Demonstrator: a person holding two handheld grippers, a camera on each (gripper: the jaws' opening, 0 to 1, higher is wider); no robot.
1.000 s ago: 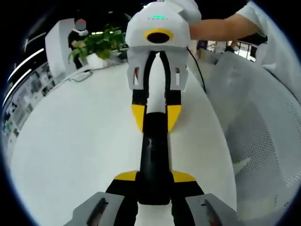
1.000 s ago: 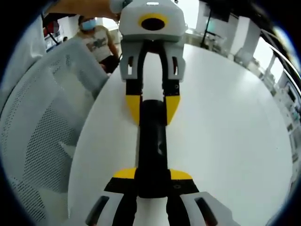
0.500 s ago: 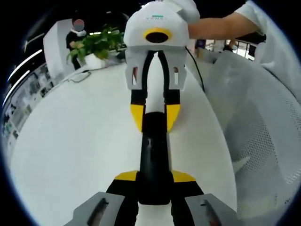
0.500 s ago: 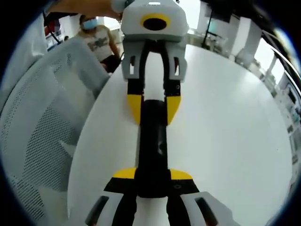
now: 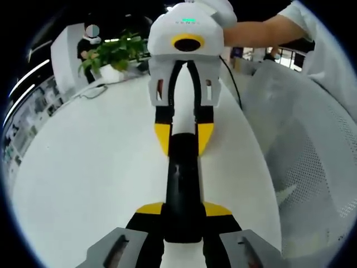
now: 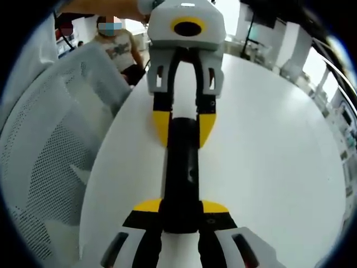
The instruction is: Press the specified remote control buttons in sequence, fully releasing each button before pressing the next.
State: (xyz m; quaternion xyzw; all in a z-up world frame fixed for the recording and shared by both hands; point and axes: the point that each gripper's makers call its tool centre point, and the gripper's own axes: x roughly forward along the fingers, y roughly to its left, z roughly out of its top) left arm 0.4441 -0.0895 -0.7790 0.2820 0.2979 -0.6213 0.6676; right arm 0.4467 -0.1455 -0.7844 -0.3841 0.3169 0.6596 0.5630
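Yellow-tipped jaws of the left gripper (image 5: pixel 182 211) are pinched on the near end of the black remote control (image 5: pixel 183 184), which lies lengthwise on the white table (image 5: pixel 89 167). At the remote's far end the right gripper (image 5: pixel 183 137), coming in from above in the left gripper view, clamps its own yellow tips on either side of the slim body. The right gripper view gives the mirror of this: the right gripper (image 6: pixel 181 207) grips the near end of the remote control (image 6: pixel 181 173) and the left gripper (image 6: pixel 183 127) holds the far end, so the remote is held at both ends between the two tools, resting along the table (image 6: pixel 268 156).

A white mesh chair (image 5: pixel 312 162) stands just beside the table edge, and a potted plant (image 5: pixel 114 53) sits at the table's far side. A person's forearm (image 5: pixel 259 30) reaches to the right gripper's body.

Compared with half a second ago, both grips are unchanged and the remote has not shifted; the right gripper view has drifted very slightly.
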